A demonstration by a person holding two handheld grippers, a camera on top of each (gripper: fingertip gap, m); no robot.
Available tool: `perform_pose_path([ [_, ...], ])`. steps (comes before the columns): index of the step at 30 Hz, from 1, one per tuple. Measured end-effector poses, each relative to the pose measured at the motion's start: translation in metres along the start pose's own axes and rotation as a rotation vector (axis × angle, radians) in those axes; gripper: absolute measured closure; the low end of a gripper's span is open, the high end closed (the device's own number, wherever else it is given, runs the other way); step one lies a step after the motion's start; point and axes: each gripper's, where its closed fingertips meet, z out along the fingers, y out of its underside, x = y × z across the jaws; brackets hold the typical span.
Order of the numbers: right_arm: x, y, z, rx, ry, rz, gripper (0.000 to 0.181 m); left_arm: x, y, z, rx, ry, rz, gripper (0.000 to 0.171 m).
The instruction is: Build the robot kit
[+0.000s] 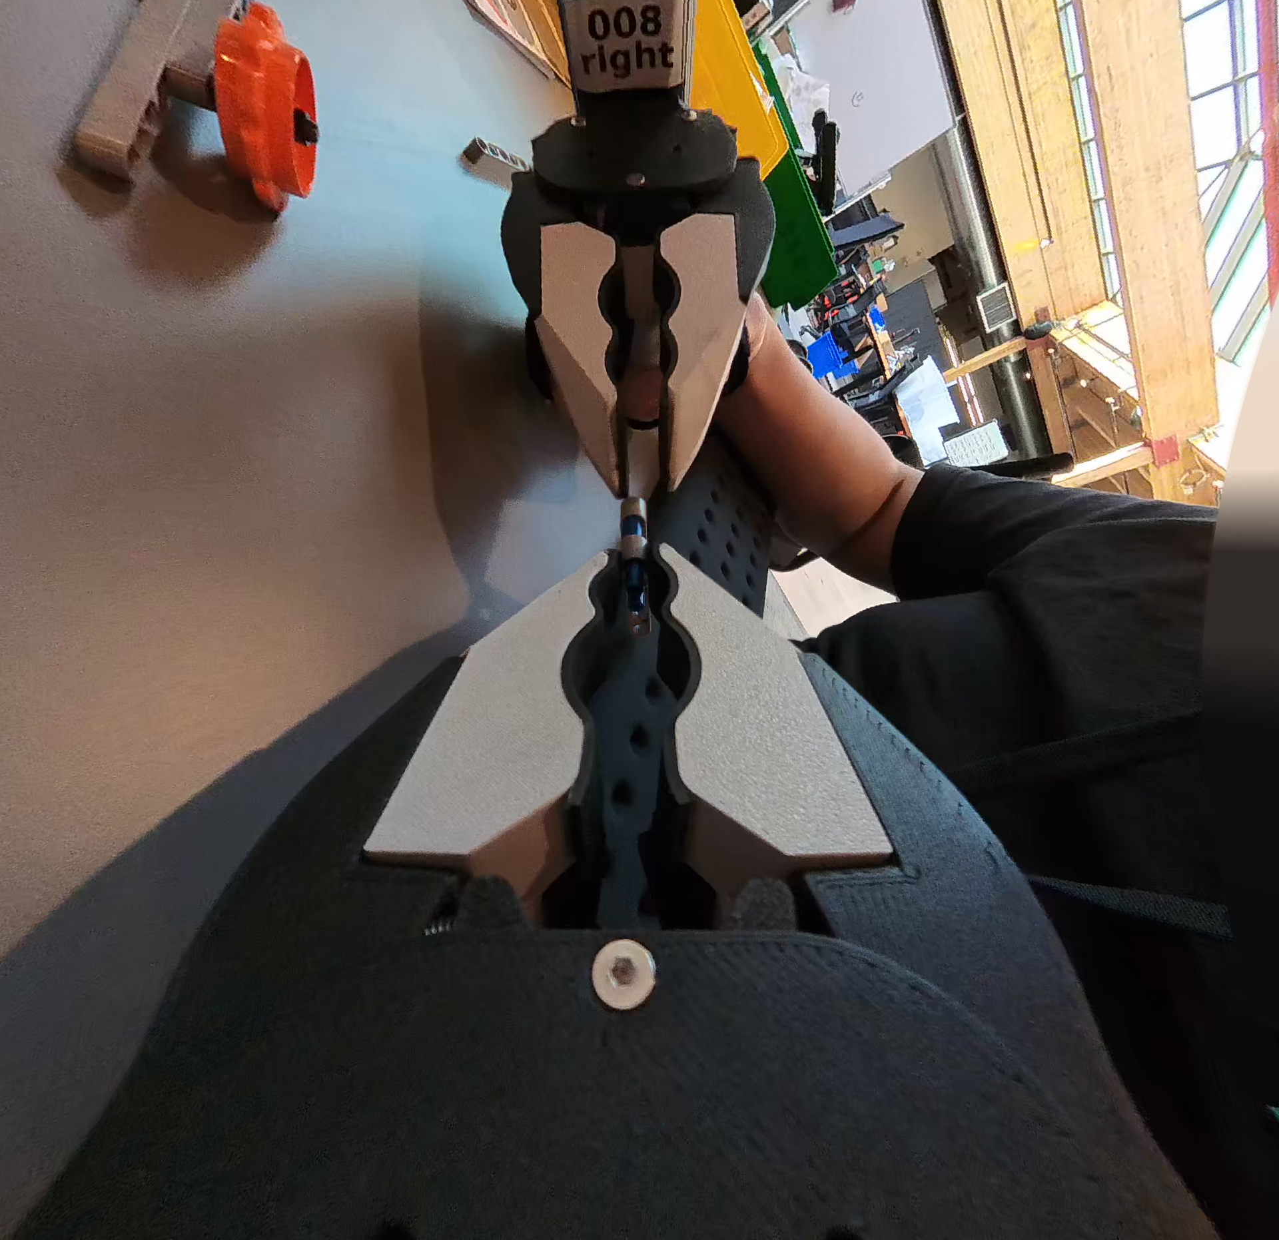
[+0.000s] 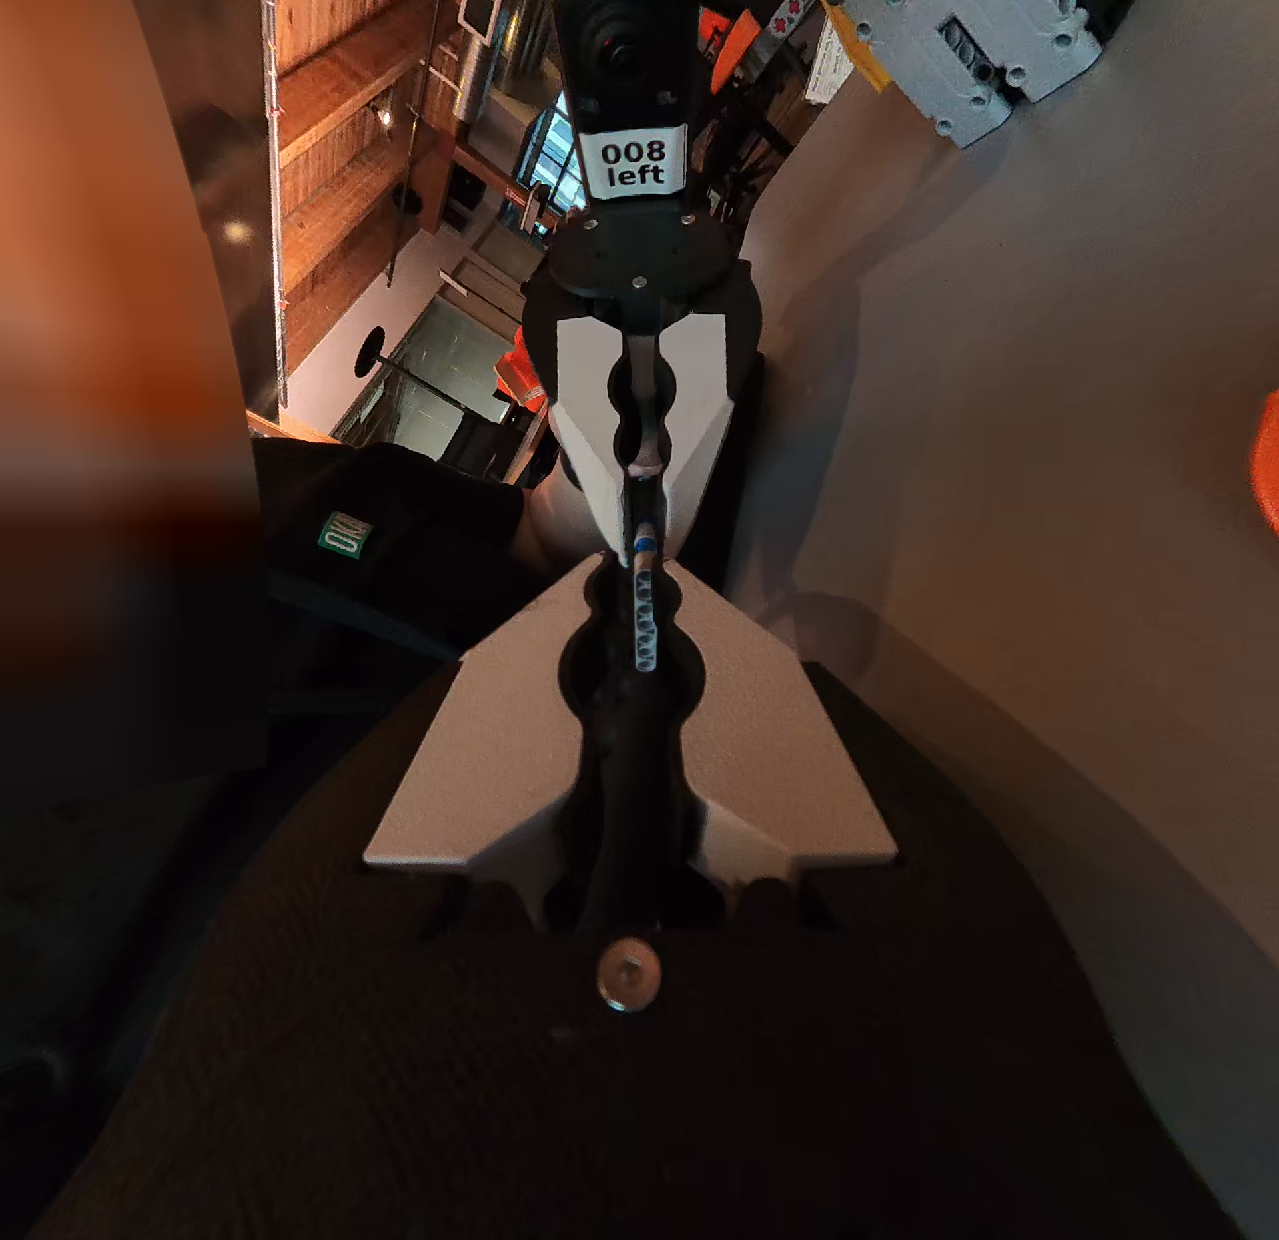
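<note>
— Well, how much room do we have around us?

— Plenty on one side. In the left wrist view the grey table [image 1: 242, 446] lies bare out to the orange wheel [image 1: 266, 103] on its grey beam piece [image 1: 138, 65], well apart from both claws. A small grey beam [image 1: 495, 155] lies near the far claw's body. The table's edge runs just beside us, with a person's black sleeve [image 1: 1038, 584] and forearm [image 1: 823, 446] close against it.

— And from the other side?

— In the right wrist view the table [image 2: 1003, 515] is bare up to a grey motor-like block [image 2: 969, 37] at the top corner and an orange piece [image 2: 1266, 473] cut by the frame edge. A black garment [image 2: 387, 515] crowds the opposite side.

— What are our claws doing?

— They meet tip to tip. Our left claw [image 1: 633, 560] is nearly closed, pinching a small blue-and-silver pin [image 1: 633, 535] at its tips. Our right claw [image 1: 640, 491] faces it, also closed down to a narrow slit, its tips right at the pin's far end.

— Does the right one hold anything itself?

— Yes. From its own camera the right claw [image 2: 640, 570] grips a thin grey perforated beam [image 2: 645, 625] edge-on between its fingers. The beam's far end reaches the left claw [image 2: 637, 556], where the pin [image 2: 645, 539] sits. We cannot tell whether the pin is already seated in the beam.
</note>
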Motion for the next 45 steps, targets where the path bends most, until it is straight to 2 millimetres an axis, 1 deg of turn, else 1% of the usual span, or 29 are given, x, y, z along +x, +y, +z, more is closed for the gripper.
perform_pose_path([
  [3, 0.001, 0.003, 0.001, -0.004, 0.024, -0.008, 0.169, 0.0, -0.002, -0.002, 0.014, -0.002, -0.002, 0.167],
  [6, 0.003, 0.0, 0.001, 0.015, 0.043, -0.013, 0.174, 0.0, -0.002, -0.002, 0.017, -0.003, 0.001, 0.167],
  [12, 0.005, 0.004, 0.005, -0.012, 0.061, -0.024, 0.169, 0.001, -0.002, -0.001, 0.014, 0.004, 0.009, 0.167],
  [18, 0.002, 0.005, 0.005, -0.017, 0.05, -0.047, 0.175, 0.002, -0.001, -0.001, 0.007, 0.01, 0.015, 0.167],
  [23, -0.001, 0.0, 0.004, 0.012, 0.046, -0.082, 0.175, 0.006, -0.008, -0.005, 0.059, 0.037, 0.015, 0.166],
  [27, -0.001, 0.0, 0.005, 0.008, 0.051, -0.094, 0.175, 0.007, -0.011, -0.007, 0.085, 0.056, 0.006, 0.163],
  [29, -0.001, 0.0, 0.005, 0.008, 0.052, -0.096, 0.175, 0.006, -0.013, -0.008, 0.094, 0.052, 0.007, 0.166],
  [36, 0.002, 0.004, 0.006, -0.013, 0.078, -0.108, 0.176, 0.001, -0.009, -0.005, 0.064, 0.001, 0.019, 0.167],
  [41, 0.001, 0.002, 0.005, -0.003, 0.071, -0.108, 0.176, 0.002, -0.01, -0.006, 0.071, 0.017, 0.011, 0.166],
  [43, 0.001, 0.002, 0.005, -0.001, 0.073, -0.108, 0.176, 0.003, -0.009, -0.006, 0.065, 0.036, -0.005, 0.163],
  [45, 0.001, 0.001, 0.004, 0.007, 0.075, -0.11, 0.176, 0.003, -0.008, -0.006, 0.066, 0.029, -0.004, 0.165],
])
